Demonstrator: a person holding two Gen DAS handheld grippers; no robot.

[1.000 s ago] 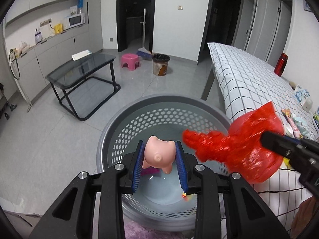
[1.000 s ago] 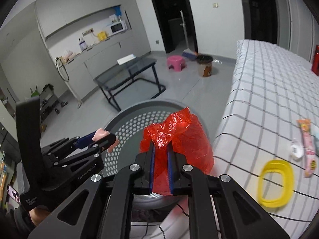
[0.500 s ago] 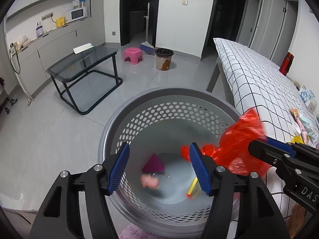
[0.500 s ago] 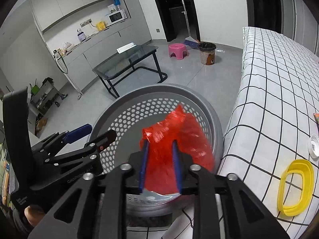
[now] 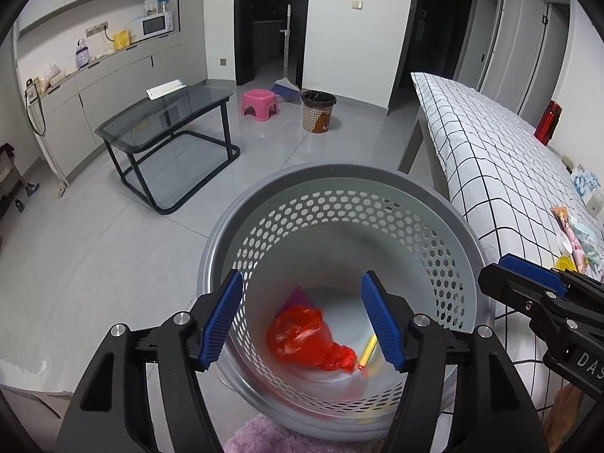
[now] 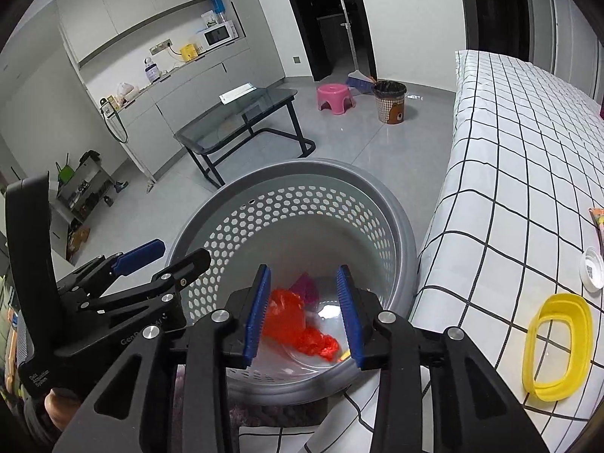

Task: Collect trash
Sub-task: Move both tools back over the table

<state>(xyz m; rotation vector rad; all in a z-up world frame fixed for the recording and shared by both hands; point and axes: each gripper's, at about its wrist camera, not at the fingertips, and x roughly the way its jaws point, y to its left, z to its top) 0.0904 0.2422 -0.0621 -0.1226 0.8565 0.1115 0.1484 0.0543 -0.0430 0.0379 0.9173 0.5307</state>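
Observation:
A grey perforated basket [image 5: 339, 185] stands on the floor beside the bed; it also shows in the right wrist view [image 6: 302, 179]. A red plastic bag [image 5: 305, 339] lies on its bottom, next to a purple piece [image 5: 298, 296] and a yellow stick [image 5: 368, 349]. The bag also shows in the right wrist view [image 6: 298, 326]. My left gripper [image 5: 304, 322] is open and empty above the basket's near rim. My right gripper [image 6: 304, 315] is open and empty above the basket, beside the bed edge. The pink toy is hidden.
The bed with the checked cover [image 6: 528, 173] holds a yellow ring [image 6: 555, 345], a white lid [image 6: 592, 270] and wrappers [image 5: 573, 226]. A glass table [image 5: 166, 120], a pink stool [image 5: 260, 102] and a small bin [image 5: 317, 111] stand on the floor behind.
My left gripper opened and the pink toy fell into the basket. My right gripper then opened and the red bag dropped onto the basket's bottom.

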